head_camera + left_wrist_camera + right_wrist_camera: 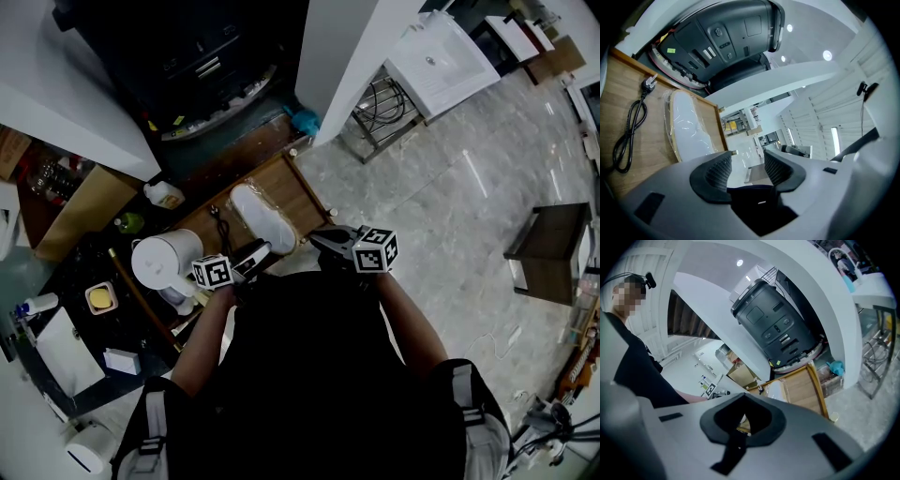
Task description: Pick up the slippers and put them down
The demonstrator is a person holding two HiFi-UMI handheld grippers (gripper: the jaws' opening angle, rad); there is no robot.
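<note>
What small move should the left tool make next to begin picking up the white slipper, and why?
Probably ease the left tool closer to the white slipper until its edge sits between the jaws. The jaws stand apart with nothing between them, and the slipper lies on the wooden board, off to the side.

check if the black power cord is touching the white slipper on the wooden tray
Apart. The left gripper view shows a strip of bare wooden tray between the black power cord and the white slipper along their whole length.
</note>
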